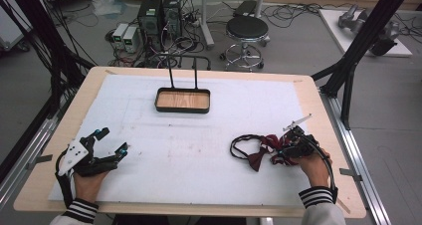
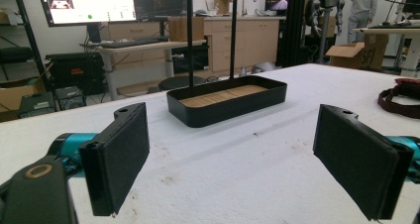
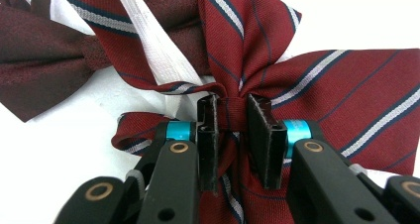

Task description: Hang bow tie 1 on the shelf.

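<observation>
With the right gripper [image 3: 233, 110] jaws pinching the striped bow tie [image 3: 307, 80] at its knot, at the bench's four o'clock, lift straight and slowly toward the tray [image 1: 182, 100] at twelve o'clock, while the left gripper [image 1: 112, 141] waits, jaws spread.

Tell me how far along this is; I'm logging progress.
Early. Done: the right tongs have pinched the striped bow tie at its knot. In hand: that grip, tie on the table. Left: moving it, likely to the empty tray; a plain dark bow tie remains; left tongs idle, open.
</observation>
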A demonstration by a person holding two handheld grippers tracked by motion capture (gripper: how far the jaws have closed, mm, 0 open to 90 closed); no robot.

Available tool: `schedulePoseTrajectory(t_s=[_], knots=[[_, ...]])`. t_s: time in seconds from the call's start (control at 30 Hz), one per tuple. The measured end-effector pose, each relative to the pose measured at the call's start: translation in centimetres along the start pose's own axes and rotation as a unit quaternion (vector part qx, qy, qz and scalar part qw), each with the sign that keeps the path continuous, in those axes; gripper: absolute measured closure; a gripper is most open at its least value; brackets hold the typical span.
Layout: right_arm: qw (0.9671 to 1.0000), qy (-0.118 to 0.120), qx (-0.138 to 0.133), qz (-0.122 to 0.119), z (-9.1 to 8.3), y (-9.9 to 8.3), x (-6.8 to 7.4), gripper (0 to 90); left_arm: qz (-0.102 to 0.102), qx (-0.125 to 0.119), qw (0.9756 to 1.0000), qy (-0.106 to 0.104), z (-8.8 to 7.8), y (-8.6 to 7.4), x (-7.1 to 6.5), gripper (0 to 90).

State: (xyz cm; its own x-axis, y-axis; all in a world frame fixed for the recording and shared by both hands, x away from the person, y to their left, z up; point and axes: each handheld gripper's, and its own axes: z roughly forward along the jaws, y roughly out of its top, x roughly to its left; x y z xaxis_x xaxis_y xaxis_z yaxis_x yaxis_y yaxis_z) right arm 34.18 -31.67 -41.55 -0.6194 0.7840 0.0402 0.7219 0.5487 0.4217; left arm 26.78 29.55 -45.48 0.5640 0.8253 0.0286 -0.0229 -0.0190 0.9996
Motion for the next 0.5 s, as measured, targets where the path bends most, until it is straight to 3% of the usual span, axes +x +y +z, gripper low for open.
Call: schedulePoseTrajectory(t_s=[0.23, 0.5], knots=[[0.9998, -0.012, -0.013, -0.008, -0.3, 0.0, 0.1, 75.5, 0.000, 0.000, 1.0000, 0.000, 0.0, 0.0, 0.0, 14.7], [0.9977, -0.021, -0.064, 0.001, -1.3, 0.0, -0.1, 75.5, 0.000, 0.001, 1.0000, 0.001, 0.0, 0.0, 0.0, 14.7]])
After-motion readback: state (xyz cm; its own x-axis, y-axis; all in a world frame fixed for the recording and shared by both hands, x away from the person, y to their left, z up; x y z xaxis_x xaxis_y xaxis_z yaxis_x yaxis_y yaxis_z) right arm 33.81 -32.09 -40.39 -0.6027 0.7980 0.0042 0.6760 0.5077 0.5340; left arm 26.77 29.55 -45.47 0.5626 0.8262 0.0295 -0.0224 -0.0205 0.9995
